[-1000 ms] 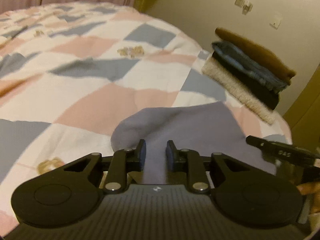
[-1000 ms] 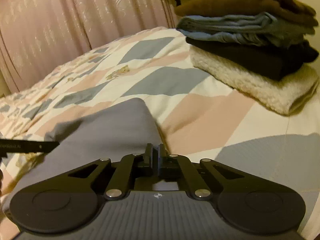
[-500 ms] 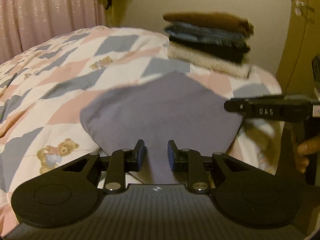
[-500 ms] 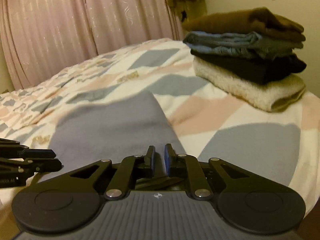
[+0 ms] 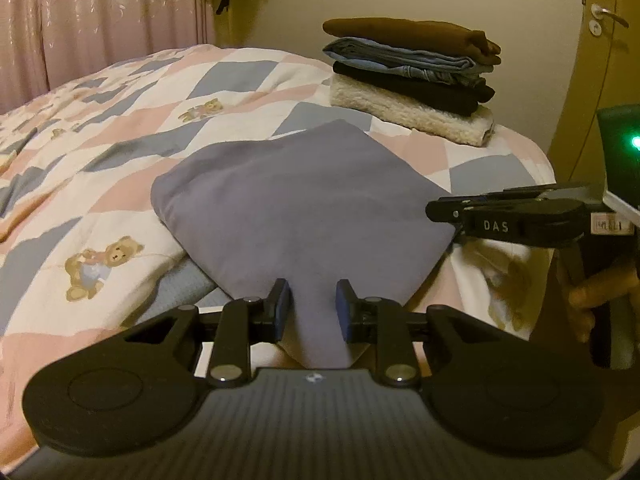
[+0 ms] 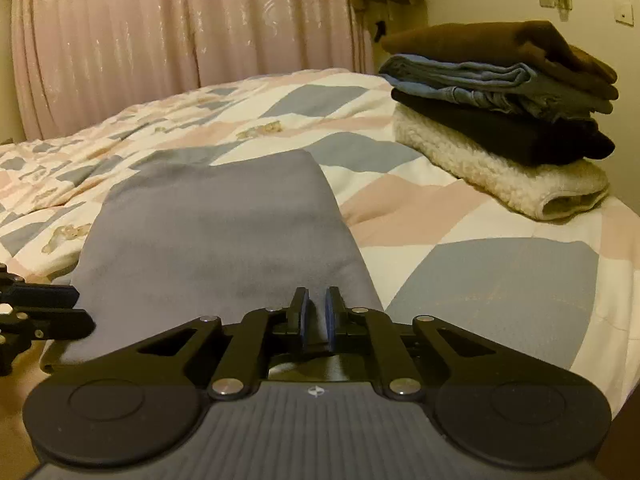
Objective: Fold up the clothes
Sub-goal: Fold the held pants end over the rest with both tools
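Note:
A folded grey cloth [image 5: 304,208] lies on the patchwork quilt [image 5: 120,160]. My left gripper [image 5: 310,292] is at its near corner, and a bunched tongue of the cloth fills the gap between the blue pads, so it is shut on the cloth. In the right wrist view the cloth [image 6: 216,232] stretches away from my right gripper [image 6: 316,300]. Its jaws are closing and a narrow slit still shows between them, with no cloth seen pinched there. In the left wrist view the right gripper [image 5: 434,210] hovers at the cloth's right corner. The left gripper [image 6: 82,310] shows at the cloth's left edge.
A stack of folded clothes [image 5: 412,80], brown on top and cream fleece at the bottom, sits on the bed's far right corner [image 6: 500,112]. Pink curtains [image 6: 160,40] hang behind the bed. A door [image 5: 604,12] is at the right. A hand [image 5: 600,292] grips the right tool.
The left wrist view has swung and levelled, bringing the clothes stack from the right edge towards the middle. The right jaws went from fully shut to slightly apart.

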Demonstrator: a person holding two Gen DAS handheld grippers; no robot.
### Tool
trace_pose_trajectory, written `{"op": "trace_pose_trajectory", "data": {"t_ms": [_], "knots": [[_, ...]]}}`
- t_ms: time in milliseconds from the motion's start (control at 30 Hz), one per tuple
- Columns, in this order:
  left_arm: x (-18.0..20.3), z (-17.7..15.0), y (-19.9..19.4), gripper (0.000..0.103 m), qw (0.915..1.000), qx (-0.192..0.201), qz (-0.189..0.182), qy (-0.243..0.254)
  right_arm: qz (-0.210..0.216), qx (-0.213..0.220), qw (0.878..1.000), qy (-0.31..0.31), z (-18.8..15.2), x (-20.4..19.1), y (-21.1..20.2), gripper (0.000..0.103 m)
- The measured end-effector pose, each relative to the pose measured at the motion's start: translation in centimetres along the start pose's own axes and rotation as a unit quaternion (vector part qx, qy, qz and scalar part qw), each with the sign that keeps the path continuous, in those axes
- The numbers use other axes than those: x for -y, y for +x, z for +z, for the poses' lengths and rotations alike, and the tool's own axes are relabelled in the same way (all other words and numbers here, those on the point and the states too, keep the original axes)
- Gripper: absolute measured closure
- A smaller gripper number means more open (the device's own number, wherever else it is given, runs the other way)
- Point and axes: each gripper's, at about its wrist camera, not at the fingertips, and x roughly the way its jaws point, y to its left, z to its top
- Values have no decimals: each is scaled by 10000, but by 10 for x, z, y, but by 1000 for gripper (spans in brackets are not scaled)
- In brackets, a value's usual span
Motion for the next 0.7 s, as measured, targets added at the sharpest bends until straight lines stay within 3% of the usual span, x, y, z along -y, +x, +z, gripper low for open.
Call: {"op": "trace_pose_trajectory", "data": {"t_ms": [700], "knots": [[4, 0, 2, 81, 9998, -81, 138, -101, 161, 78, 9996, 234, -10, 10, 0, 97]]}}
